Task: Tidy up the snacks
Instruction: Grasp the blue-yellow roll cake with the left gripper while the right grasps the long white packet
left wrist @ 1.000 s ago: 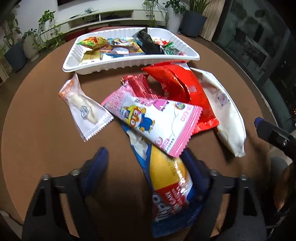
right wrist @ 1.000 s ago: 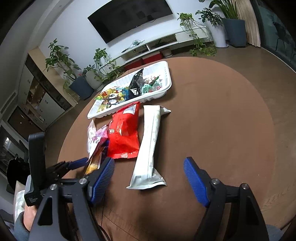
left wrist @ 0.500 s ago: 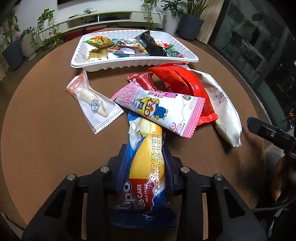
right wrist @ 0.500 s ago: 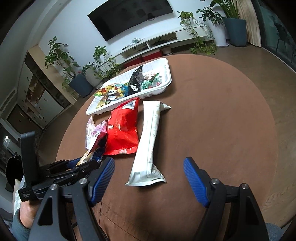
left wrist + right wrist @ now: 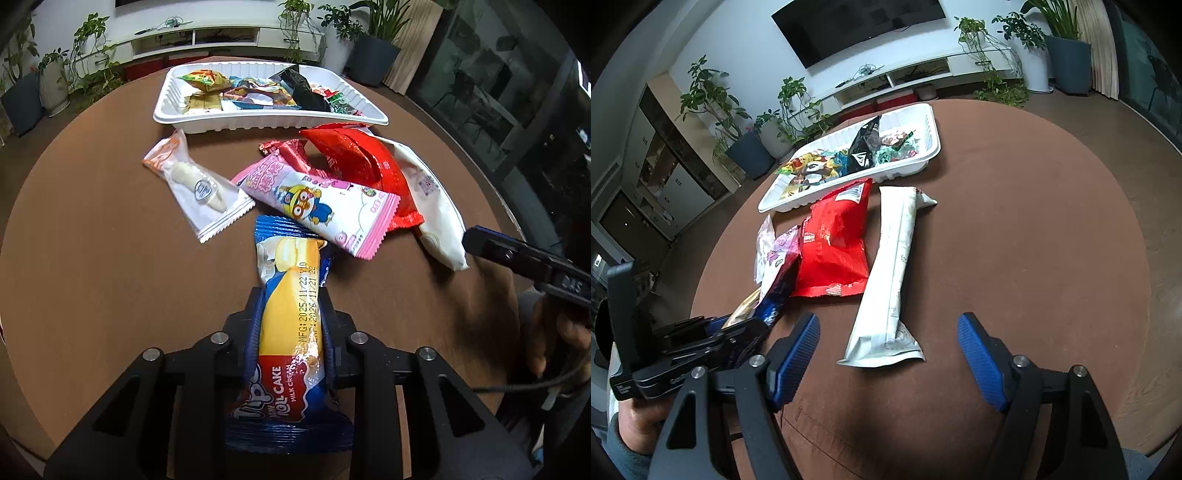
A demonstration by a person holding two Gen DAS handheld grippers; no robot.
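Left wrist view: the left tool is closing its jaws on the blue roll cake packet, whose sides already bulge between them. The packet's far end lies just beside the pink packet. The white tray, already holding snacks, sits at the far side of the brown table. To do this well, lift straight up first so the pink packet isn't dragged, then carry the cake over the tray's rim.

Right wrist view: the right tool hangs with its jaws wide apart and empty, near the long white packet; the red bag lies to its left.
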